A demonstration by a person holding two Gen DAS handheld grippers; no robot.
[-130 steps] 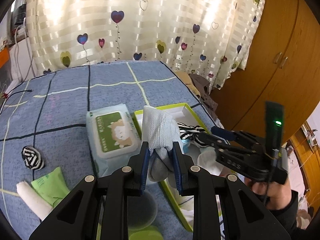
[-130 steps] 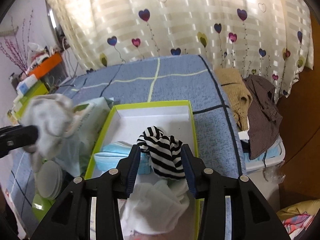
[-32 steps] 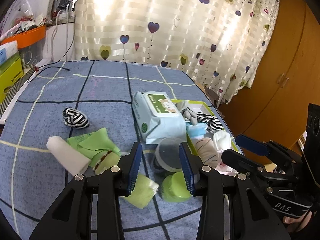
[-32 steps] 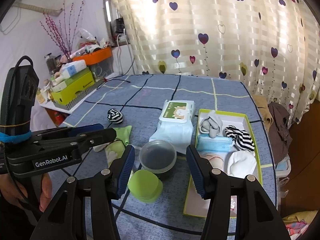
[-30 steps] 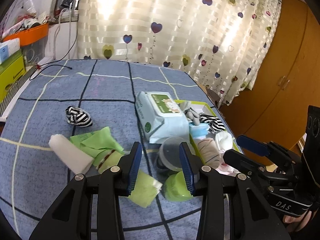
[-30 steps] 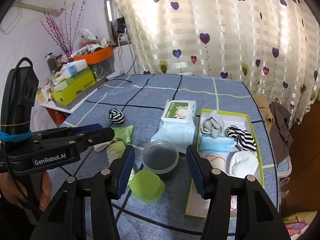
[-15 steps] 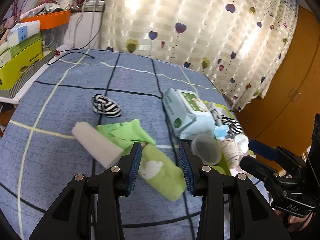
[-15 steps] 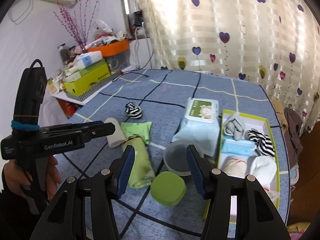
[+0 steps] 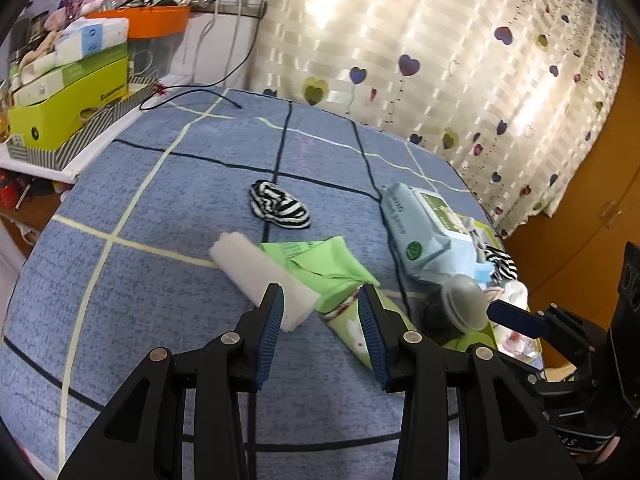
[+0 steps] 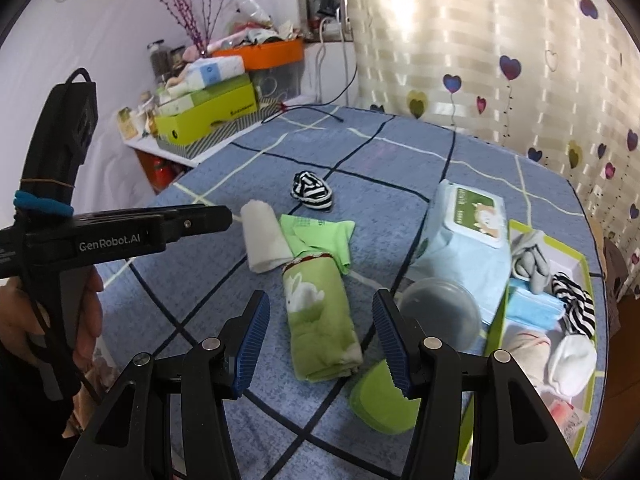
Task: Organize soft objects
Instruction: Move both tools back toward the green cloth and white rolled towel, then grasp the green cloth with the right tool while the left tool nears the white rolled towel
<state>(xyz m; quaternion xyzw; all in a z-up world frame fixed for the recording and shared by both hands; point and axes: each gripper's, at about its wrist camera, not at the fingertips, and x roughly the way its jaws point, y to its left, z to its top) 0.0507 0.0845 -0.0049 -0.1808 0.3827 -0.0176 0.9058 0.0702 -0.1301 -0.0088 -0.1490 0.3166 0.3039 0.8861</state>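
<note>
Grippers both stand spread and empty above the blue checked desk (image 9: 140, 264). Left gripper (image 9: 320, 320) frames the near end of the white roll (image 9: 260, 276) at 11 o'clock and the green rabbit-print towel (image 9: 352, 332) at 1 o'clock. Right gripper (image 10: 320, 340) frames that towel. Striped sock (image 10: 312, 192) lies at 12 o'clock, apart; green-rimmed tray (image 10: 576, 256) of soft items sits at 3 o'clock.

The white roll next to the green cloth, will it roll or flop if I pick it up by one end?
The white roll looks like soft rolled fabric, so it would probably sag rather than stay stiff. Its round shape suggests a sideways push could roll it. It lies against the green cloth, which may drag along.
</note>
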